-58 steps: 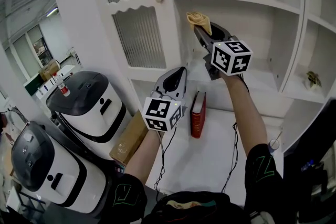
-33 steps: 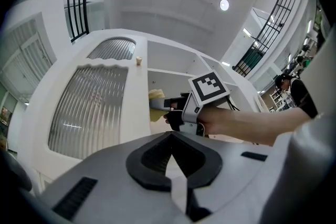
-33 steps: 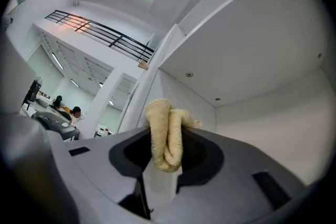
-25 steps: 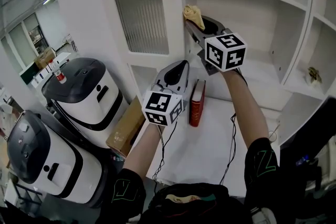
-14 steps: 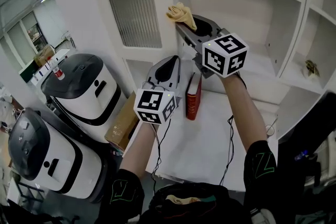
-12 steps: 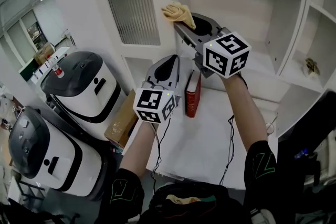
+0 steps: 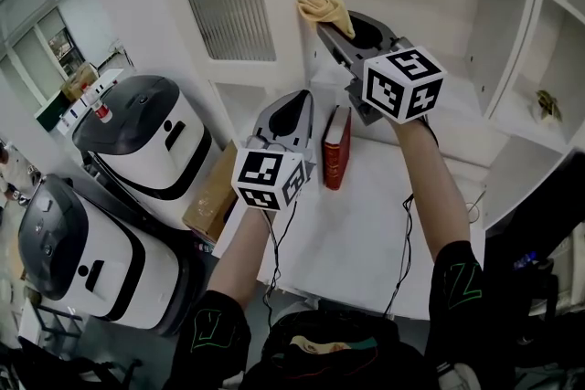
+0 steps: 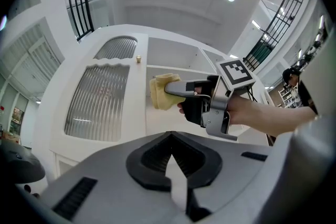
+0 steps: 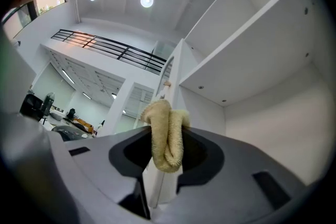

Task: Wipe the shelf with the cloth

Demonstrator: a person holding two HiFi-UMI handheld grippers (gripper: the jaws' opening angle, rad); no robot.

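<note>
**A:** Where was the cloth at that moment?

**B:** Your right claw [image 7: 336, 25] was clamped on the folded yellow terry cloth [image 7: 322, 6]. The cloth stuck out past the claw tips, raised at the left upright of the open white cabinet, just beside the ribbed-glass door [image 7: 228, 9]. I couldn't tell whether it touched the wood. Your left claw [image 7: 294, 105] was closed on nothing, held low over the white surface [image 7: 366, 233].

**A:** So what could have gone wrong from there?

**B:** Three things, as I judged it.
- **Scraped paint:** The cloth was bunched into a narrow roll, so only a small pad would have met the white shelf board [image 7: 462, 119]. If you'd pressed at a slant, the hard claw tips might have scraped the paint.
- **Lost cloth:** Friction on a long drag could have tugged that roll out of your pinch.
- **Toppled book:** The red hardback book [image 7: 336, 151] stood upright on the surface, close by your left claw and near your right wrist. A dropped elbow or a careless sweep could have knocked it over.
</note>
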